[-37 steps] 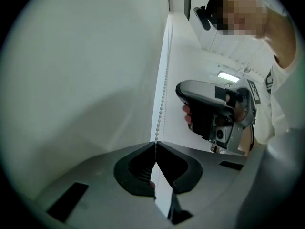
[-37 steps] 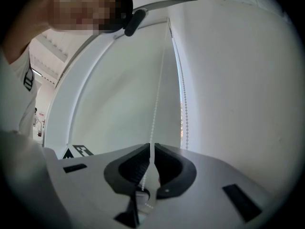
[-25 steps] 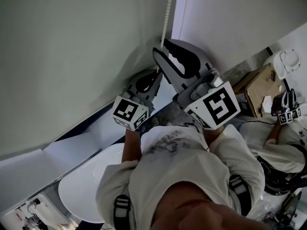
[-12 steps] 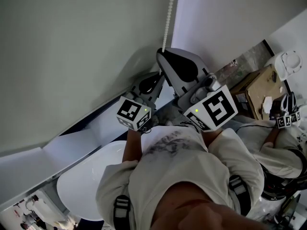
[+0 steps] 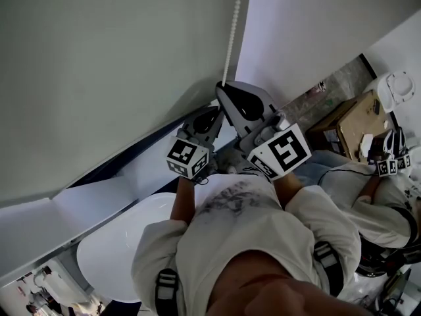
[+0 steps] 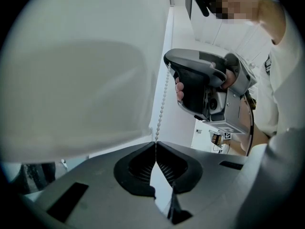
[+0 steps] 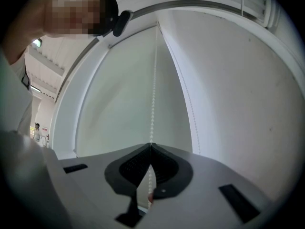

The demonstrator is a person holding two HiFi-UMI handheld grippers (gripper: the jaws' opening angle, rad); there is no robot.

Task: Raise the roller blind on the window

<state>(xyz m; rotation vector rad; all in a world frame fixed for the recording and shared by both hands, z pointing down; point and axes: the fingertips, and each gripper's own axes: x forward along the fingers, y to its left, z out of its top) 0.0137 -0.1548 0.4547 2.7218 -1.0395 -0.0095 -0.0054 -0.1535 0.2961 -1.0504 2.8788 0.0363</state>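
— How do the two grippers stand?

— Both are held up in front of the chest, close together. The left gripper (image 6: 155, 146) has its jaws pressed together on the bead chain (image 6: 162, 101).

— And the other?

— The right gripper (image 7: 151, 146) is clamped on the same chain, just above the left one. The left forearm (image 5: 181, 201) reaches up bare, and fingers (image 6: 179, 89) wrap the right gripper's handle.
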